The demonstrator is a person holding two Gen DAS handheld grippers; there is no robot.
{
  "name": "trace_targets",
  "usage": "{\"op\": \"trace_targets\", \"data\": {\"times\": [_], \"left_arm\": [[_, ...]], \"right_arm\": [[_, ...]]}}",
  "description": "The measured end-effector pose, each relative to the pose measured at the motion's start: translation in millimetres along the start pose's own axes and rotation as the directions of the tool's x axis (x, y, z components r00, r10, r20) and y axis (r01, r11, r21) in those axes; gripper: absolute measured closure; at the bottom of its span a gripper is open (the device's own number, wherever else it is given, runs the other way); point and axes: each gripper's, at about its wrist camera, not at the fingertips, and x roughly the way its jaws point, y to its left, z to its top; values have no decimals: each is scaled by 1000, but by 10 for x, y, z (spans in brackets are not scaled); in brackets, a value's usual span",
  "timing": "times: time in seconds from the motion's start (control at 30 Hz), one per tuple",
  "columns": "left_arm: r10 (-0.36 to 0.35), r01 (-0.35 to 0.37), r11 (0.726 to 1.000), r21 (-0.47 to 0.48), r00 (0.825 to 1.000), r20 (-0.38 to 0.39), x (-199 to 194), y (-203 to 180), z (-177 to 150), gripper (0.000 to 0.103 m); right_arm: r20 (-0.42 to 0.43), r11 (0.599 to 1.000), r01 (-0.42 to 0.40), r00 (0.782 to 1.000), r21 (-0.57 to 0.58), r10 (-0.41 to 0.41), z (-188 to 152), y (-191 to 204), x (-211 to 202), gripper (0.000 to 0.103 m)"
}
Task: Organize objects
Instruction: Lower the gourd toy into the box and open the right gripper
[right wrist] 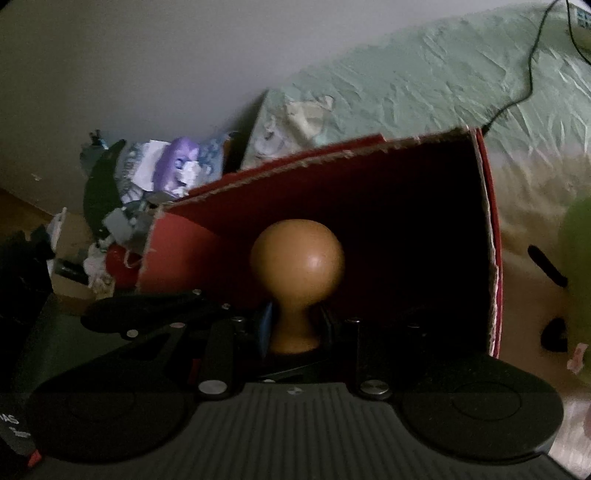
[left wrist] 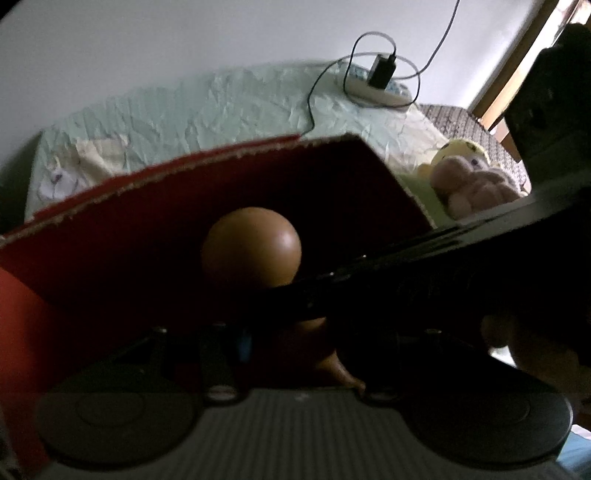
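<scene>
Two wrist views, both dim. From the left wrist: beyond the gripper, a bed (left wrist: 221, 107) under a crinkled, pale green cover, backed by a plain white wall (left wrist: 147, 33); far ahead and to the right, a white power strip (left wrist: 380, 94) with a black charger (left wrist: 384, 70) plugged in and thin cables looping across the cover; lower right, a soft pile of plush toys (left wrist: 472, 177), pink and yellow, lumpy and rounded. Straight ahead, a red cardboard box (left wrist: 110, 229) with torn, ragged edges, open side facing the camera, dark within. Just in front of the left gripper (left wrist: 291, 332), a smooth, round wooden knob (left wrist: 251, 247) on a narrower neck, matte brown with a faint sheen; neck crossed by the other tool's dark arm (left wrist: 443, 240), so cannot tell whether the left fingers are closed on it. From the right wrist: same green cover (right wrist: 424, 81) ahead and right, grey-white wall (right wrist: 110, 55) above, a heap of clutter (right wrist: 147, 184) on the floor to the left, including a purple figure. Red box (right wrist: 491, 258) directly ahead, frayed white along its rim. Right gripper (right wrist: 295, 332) clamped on the neck of the wooden knob (right wrist: 297, 254), ball end poking forward into the box's mouth.
</scene>
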Motion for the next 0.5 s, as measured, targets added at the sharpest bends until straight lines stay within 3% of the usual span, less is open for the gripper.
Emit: {"op": "trace_targets", "data": {"times": [0.13,0.37,0.5], "left_arm": [[22,-22,1000,6,999,-48,96,10,-34,52],[34,-34,999,7,997,-74,163,28,-48,50],[42,-42,999,5,996,-77,161,26,-43,53]], "right_arm": [[-34,999,45,998,13,-44,-16,-10,118,73],[-42,988,154,987,-30,-156,-53,58,253,72],[-30,983,184,982,-24,-185,-65,45,280,77]]}}
